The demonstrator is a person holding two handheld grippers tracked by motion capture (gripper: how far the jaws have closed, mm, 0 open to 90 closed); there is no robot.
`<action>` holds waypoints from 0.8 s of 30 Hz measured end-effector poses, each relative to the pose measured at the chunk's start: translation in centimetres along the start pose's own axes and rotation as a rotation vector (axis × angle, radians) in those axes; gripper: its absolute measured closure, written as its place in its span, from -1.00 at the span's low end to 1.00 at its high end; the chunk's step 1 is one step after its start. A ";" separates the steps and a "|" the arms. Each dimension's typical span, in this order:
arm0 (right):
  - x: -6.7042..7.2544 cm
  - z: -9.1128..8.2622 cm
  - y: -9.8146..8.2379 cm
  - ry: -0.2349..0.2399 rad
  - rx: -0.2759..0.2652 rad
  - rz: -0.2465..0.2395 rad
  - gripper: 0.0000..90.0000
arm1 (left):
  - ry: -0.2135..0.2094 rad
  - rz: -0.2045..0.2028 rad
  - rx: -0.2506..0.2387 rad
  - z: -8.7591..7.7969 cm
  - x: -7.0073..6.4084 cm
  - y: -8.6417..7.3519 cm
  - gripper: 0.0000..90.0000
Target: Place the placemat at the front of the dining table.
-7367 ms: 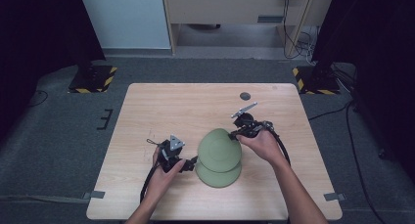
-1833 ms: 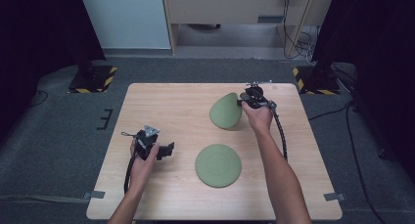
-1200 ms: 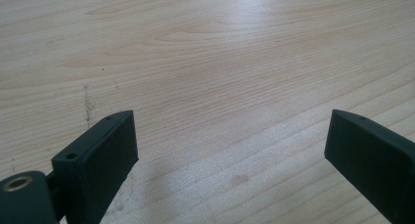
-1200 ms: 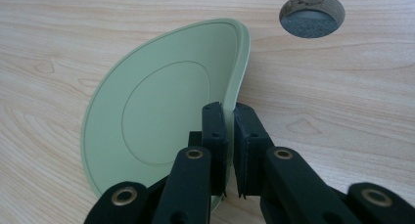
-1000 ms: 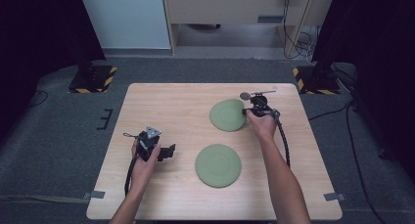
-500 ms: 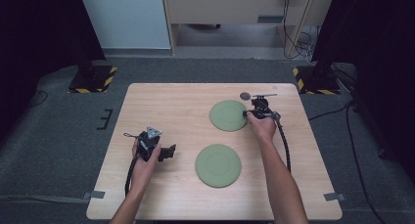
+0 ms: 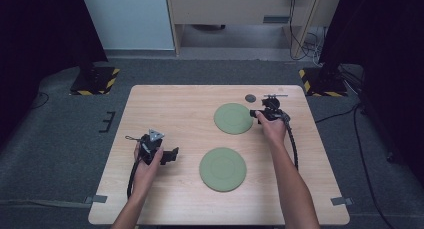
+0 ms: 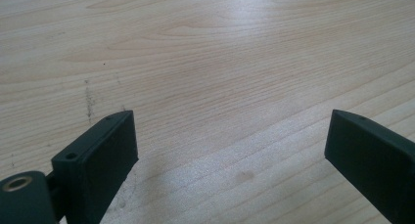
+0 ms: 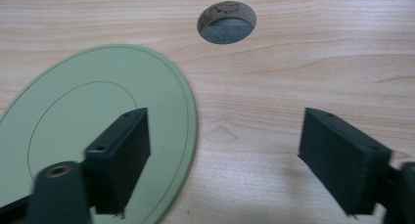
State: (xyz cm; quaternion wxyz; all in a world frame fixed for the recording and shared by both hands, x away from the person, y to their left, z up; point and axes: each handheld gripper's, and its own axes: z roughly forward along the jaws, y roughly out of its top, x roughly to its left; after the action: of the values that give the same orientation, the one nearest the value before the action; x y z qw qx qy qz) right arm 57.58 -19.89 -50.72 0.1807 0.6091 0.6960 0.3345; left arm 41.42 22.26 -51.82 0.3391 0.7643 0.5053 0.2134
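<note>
High view shows your right gripper (image 7: pixel 258 113) has just spread off the far plate (image 7: pixel 233 118), now flat on the tabletop (image 7: pixel 170 109) beyond the near plate (image 7: pixel 223 169); separation looks done. Left gripper (image 7: pixel 172 154) gapes empty.

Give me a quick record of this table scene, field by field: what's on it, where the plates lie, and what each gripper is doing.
surface: wooden table
far plate: green, flat on the table, by the right gripper
near plate: green, flat, apart from the far one
hole: round, in the tabletop beyond the far plate
left gripper: open, holds nothing, over bare wood
right gripper: jaws have just been opening; open, at the far plate's rim, one jaw over it
</note>
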 end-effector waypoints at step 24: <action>-0.5 -7.1 -0.7 0.050 -0.040 -0.056 -0.84 | 0.020 -0.001 0.005 -0.8 0.6 -0.9 -0.90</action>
State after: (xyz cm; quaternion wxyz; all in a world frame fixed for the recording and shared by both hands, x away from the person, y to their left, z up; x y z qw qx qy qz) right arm 52.49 -22.16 -46.29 0.1844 0.5772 0.7102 0.3583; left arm 40.54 23.24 -51.99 0.3322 0.7628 0.5094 0.2198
